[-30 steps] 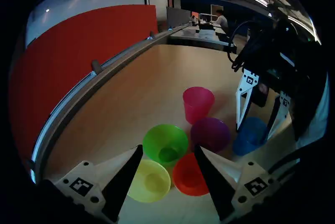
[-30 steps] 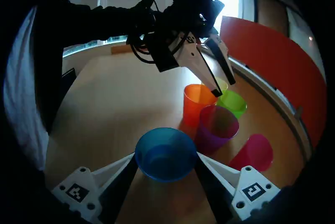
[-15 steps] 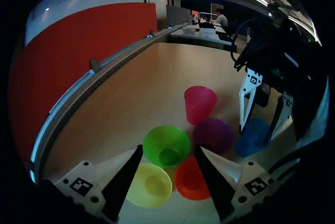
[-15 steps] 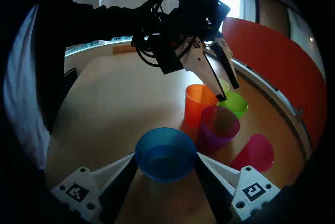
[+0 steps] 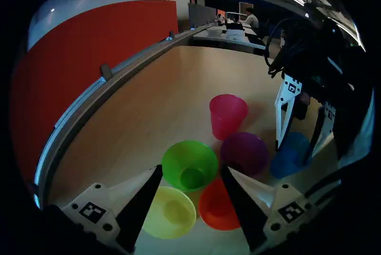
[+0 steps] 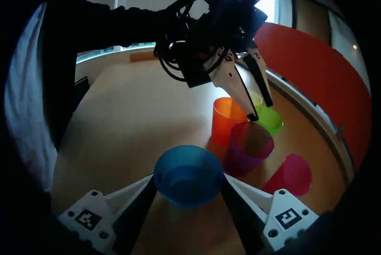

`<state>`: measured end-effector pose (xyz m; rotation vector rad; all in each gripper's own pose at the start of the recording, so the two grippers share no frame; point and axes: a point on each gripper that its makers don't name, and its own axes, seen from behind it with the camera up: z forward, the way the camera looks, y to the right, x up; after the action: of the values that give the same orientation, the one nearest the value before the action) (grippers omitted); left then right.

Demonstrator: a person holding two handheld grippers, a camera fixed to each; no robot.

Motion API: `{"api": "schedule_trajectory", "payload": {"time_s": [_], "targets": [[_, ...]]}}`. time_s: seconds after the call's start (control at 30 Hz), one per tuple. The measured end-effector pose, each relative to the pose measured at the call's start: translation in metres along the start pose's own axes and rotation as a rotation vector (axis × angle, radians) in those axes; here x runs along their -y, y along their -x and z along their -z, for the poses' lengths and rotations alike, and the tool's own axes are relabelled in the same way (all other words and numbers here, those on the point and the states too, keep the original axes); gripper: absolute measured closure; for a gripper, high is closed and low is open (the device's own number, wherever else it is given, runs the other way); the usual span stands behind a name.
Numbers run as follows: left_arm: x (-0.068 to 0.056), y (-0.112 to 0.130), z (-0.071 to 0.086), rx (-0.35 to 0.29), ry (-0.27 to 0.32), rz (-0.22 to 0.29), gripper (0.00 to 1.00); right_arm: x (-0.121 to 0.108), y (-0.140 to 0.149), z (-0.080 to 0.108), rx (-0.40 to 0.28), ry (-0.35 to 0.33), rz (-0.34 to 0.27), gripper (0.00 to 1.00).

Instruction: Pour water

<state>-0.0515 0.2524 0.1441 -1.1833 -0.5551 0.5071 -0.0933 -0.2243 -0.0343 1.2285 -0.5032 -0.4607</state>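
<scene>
Right gripper view: right gripper (image 6: 188, 177) clamps blue cup (image 6: 188, 186), translucent plastic, upright, w/ some water inside; left gripper (image 5: 191, 168) jaws wide apart, empty, above green cup (image 5: 183, 157).

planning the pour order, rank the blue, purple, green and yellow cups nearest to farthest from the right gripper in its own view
1. blue cup, held in the right gripper
2. purple cup, just ahead, to the right
3. green cup, behind purple
4. yellow cup, farthest, beyond green
</scene>
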Motion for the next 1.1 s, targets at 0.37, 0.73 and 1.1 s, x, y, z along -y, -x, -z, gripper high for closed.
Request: {"api": "schedule_trajectory", "payload": {"time_s": [0.37,0.73,1.1], "targets": [[-0.001,0.0,-0.003,0.004,0.009,0.0,0.1,0.002,-0.003,0.002,-0.036,0.014,-0.025,0.09],[-0.002,-0.001,-0.003,0.004,0.013,-0.005,0.1,-0.003,-0.019,0.012,-0.086,0.038,-0.048,0.09],[-0.006,-0.001,-0.002,0.006,0.025,-0.012,0.09,-0.008,-0.023,0.021,-0.102,0.063,-0.061,0.09]]}}
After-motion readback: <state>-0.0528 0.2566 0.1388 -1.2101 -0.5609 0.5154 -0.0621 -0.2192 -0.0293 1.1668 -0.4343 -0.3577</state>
